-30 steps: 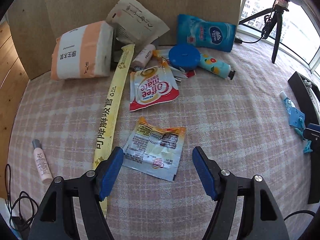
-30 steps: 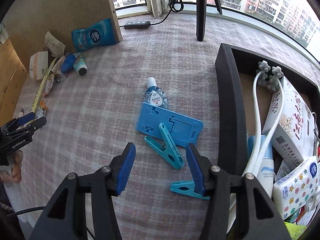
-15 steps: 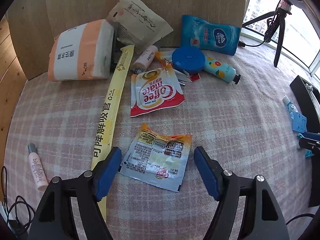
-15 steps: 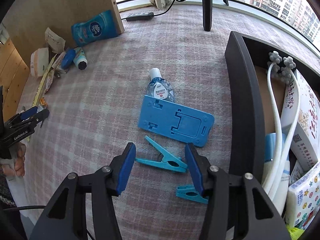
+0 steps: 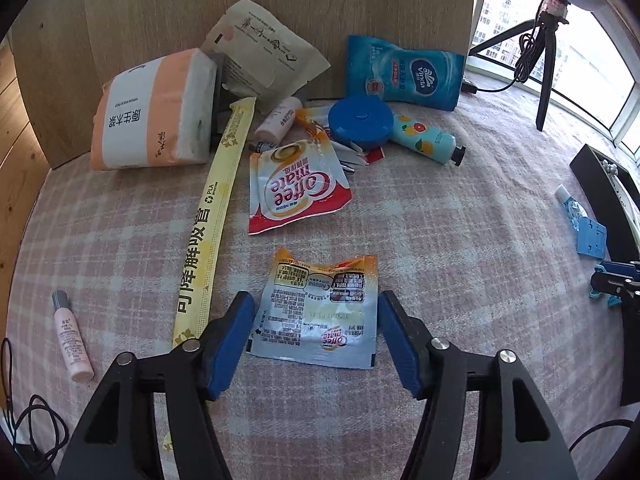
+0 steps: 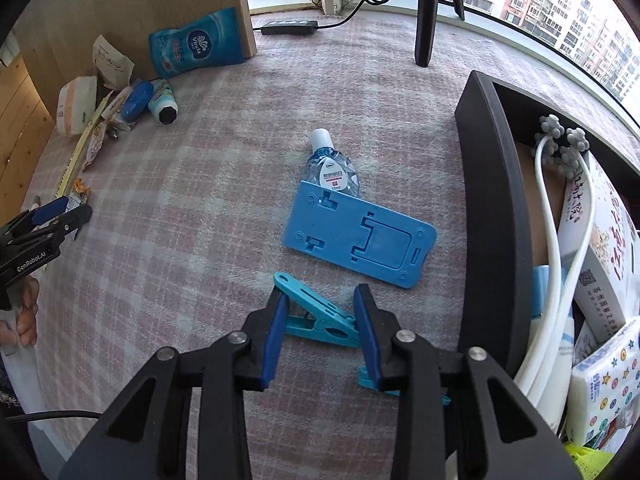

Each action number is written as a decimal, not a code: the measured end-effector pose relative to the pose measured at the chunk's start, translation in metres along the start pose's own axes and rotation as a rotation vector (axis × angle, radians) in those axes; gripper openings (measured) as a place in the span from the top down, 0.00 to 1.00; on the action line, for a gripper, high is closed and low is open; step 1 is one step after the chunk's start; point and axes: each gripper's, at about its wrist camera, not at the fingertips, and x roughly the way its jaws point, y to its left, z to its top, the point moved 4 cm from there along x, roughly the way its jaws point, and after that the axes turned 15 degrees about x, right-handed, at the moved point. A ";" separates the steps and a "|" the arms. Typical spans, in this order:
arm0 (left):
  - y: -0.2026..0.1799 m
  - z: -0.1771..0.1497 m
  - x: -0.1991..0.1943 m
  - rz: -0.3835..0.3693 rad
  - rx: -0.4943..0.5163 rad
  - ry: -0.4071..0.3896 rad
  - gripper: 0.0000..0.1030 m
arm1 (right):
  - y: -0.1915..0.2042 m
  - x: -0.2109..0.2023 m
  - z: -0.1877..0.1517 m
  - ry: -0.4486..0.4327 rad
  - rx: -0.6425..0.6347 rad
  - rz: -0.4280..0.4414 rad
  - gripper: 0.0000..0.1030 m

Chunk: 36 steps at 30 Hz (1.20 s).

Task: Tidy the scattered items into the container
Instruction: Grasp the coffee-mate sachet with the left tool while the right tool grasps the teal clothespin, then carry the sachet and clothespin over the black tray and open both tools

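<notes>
Both grippers sit closer to their targets than one second ago, and both have narrowed. Seen from the left wrist, the left gripper [image 5: 316, 340] now has the sachet [image 5: 318, 316] between its blue pads [image 5: 232, 344]; earlier this sachet lay higher in the frame, past the fingertips. The jaws are closing, but the pads do not yet press on the foil: a thin gap shows on each side.

Seen from the right wrist, the right gripper [image 6: 320, 332] has a teal clip [image 6: 316, 316] between its pads, where before the clip lay above them in the frame. These jaws are closing too. The left pad is just at the clip body, the right pad is near its tip; whether they already press on it cannot be told.

A second clip [image 6: 368, 380] lies lower in the frame, partly hidden behind the right finger. Above the gripper lies a blue stand [image 6: 360, 236], and a small bottle [image 6: 332, 168] touches its upper edge. The black container [image 6: 496, 216] fills the right side of the frame, with a white cable and boxes inside.

In the upper part of the left wrist view more items lie against a wooden board [image 5: 240, 8]: a tissue pack [image 5: 156, 116], a Coffee-mate bag [image 5: 296, 184], a blue disc [image 5: 360, 120] and a long yellow strip [image 5: 212, 220]
</notes>
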 end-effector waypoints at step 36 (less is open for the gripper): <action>0.003 -0.008 -0.078 -0.027 -0.079 -0.097 0.63 | -0.012 -0.042 0.014 -0.110 0.111 0.061 0.70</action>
